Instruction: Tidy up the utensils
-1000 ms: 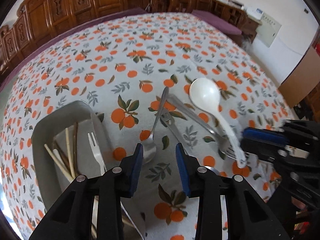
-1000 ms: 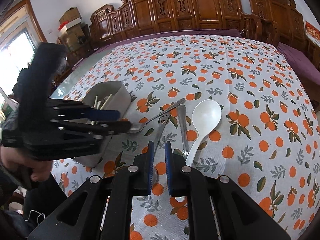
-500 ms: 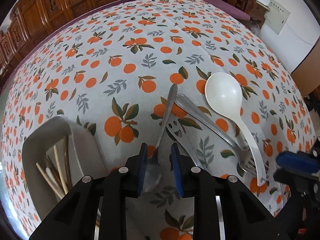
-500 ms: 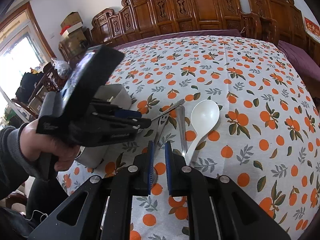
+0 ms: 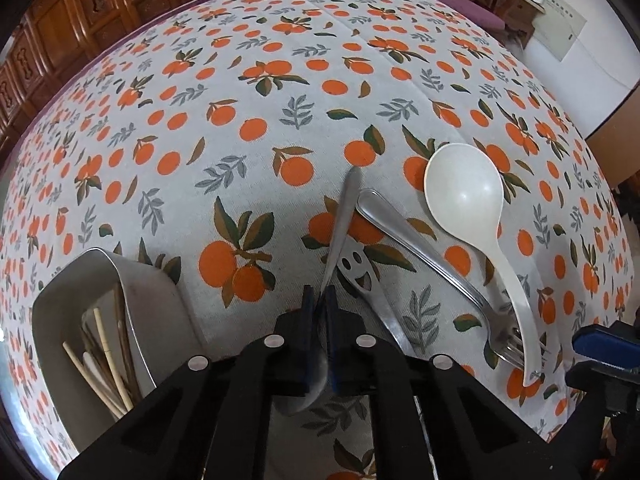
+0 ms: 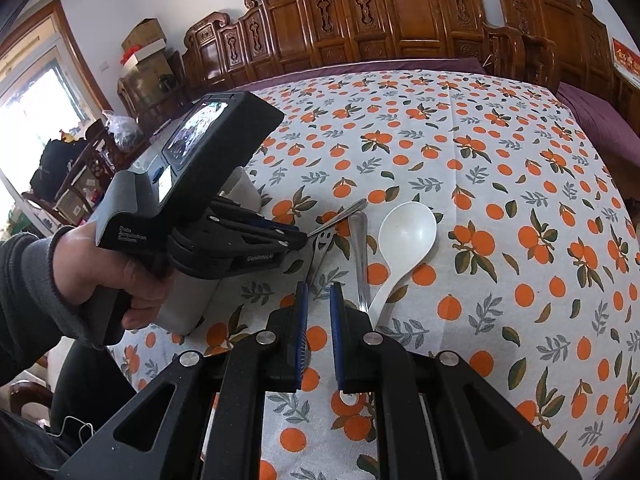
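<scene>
So the left gripper (image 5: 319,300) had its blue pads pinched together on the metal spoon (image 5: 338,236), grabbing it right at the neck where the bowl meets the handle. The bowl sat under the gripper body, and the handle ran away from the pads across the tablecloth (image 5: 280,92). From the right wrist view, the person's left hand (image 6: 108,276) was wrapped around the grip, sleeve at the wrist, with the gripper tipped steeply down at the table and its camera box up top.

The right gripper (image 6: 318,296) hung just over the cloth with its pads a small gap apart, nothing between them that I could see.

Just right of the held spoon lay a flat utensil with a smiley face (image 5: 357,270) cut into it, handle end tucked under the spoon handle. Next over was the fork (image 5: 424,258), tines toward the near edge, and then the white ladle (image 5: 466,196), whose handle crossed the fork tines. All of them bunched together mid-table.

Toward the near left edge stood the holder (image 5: 60,292) with chopsticks (image 5: 100,344) in it, close beside the left gripper.

Far back, carved wooden chairs (image 6: 400,12) lined the far edge.
</scene>
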Demonstrator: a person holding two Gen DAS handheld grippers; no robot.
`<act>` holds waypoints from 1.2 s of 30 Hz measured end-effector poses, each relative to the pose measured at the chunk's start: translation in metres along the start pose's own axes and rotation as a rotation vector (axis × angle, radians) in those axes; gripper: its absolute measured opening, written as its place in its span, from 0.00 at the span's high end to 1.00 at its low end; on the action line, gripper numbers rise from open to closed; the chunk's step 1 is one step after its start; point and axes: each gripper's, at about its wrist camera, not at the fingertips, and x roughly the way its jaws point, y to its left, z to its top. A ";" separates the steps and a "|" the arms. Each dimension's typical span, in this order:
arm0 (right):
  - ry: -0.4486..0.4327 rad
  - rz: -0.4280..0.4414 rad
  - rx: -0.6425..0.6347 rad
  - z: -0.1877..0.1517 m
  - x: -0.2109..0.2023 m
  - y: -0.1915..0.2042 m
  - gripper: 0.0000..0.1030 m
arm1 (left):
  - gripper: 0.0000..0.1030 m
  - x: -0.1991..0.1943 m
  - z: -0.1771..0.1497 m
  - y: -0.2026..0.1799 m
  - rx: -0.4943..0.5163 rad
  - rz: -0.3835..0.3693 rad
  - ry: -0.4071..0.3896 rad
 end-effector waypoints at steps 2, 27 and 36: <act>0.004 0.000 -0.001 -0.001 0.002 0.001 0.88 | 0.98 0.000 -0.001 0.000 0.003 -0.002 0.003; 0.081 -0.002 -0.032 -0.027 0.027 0.037 0.70 | 0.98 -0.091 -0.064 0.013 -0.093 -0.105 -0.175; 0.135 -0.022 -0.084 -0.036 0.044 0.052 0.65 | 0.98 -0.112 -0.080 0.018 -0.107 -0.120 -0.214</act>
